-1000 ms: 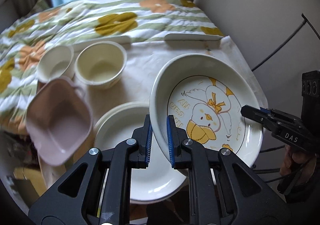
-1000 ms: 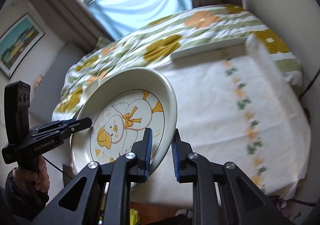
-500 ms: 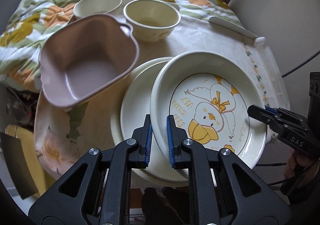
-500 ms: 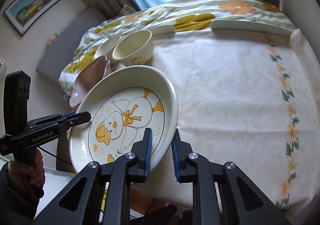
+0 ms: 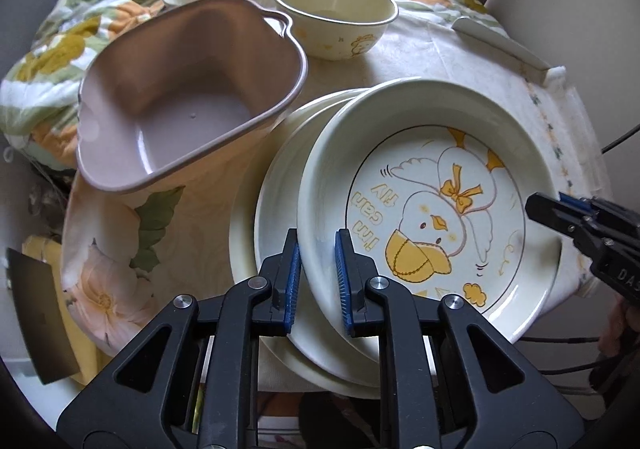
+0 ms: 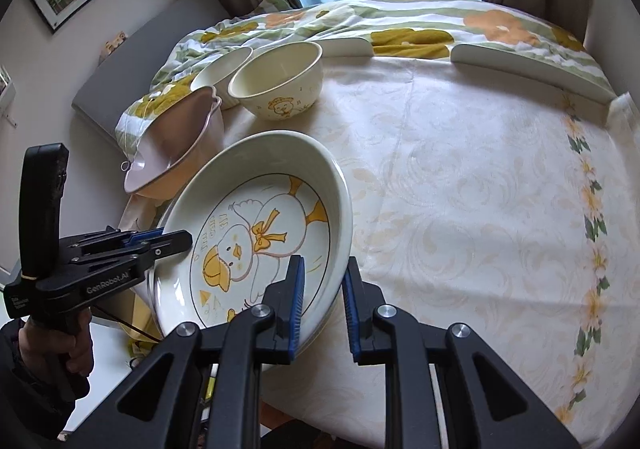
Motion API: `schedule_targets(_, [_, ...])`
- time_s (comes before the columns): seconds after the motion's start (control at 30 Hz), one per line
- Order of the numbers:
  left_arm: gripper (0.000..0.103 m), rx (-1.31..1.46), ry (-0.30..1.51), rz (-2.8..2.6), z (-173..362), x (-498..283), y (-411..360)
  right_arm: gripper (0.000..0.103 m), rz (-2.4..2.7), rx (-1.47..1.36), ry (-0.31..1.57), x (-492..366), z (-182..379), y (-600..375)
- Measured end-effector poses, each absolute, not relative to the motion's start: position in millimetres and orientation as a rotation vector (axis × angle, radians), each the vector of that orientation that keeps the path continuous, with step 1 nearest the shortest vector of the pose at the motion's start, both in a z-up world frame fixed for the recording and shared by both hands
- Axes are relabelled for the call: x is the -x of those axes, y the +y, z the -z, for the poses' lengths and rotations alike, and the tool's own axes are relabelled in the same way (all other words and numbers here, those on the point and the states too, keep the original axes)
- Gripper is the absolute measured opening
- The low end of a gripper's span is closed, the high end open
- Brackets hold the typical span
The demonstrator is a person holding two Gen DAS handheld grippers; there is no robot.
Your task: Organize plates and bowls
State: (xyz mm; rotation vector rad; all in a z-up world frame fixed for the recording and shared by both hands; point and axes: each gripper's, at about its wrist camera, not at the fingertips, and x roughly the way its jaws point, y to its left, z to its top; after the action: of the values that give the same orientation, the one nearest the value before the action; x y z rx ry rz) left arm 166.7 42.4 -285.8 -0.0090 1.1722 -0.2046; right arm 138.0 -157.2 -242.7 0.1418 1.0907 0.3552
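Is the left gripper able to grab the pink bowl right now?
Probably not yet. The left gripper is shut on the duck plate rim, so it must let go first. The pink bowl sits close by, uncovered.

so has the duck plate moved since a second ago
Yes. The duck plate has come down onto the plain plate; earlier it was raised above it.

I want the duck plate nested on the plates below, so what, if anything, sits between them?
Nothing visible. The duck plate, gripped at opposite rims by the left tool and right tool, hangs tilted over the plain plate stack. The pink bowl stands to the side of the stack.
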Motion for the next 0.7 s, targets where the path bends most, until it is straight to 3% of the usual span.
schedule_targets(0.7, [0.018,-0.238,1.103,0.090,277,-156,19,0.017,-0.327,0.015,1.076,-143,246,-138])
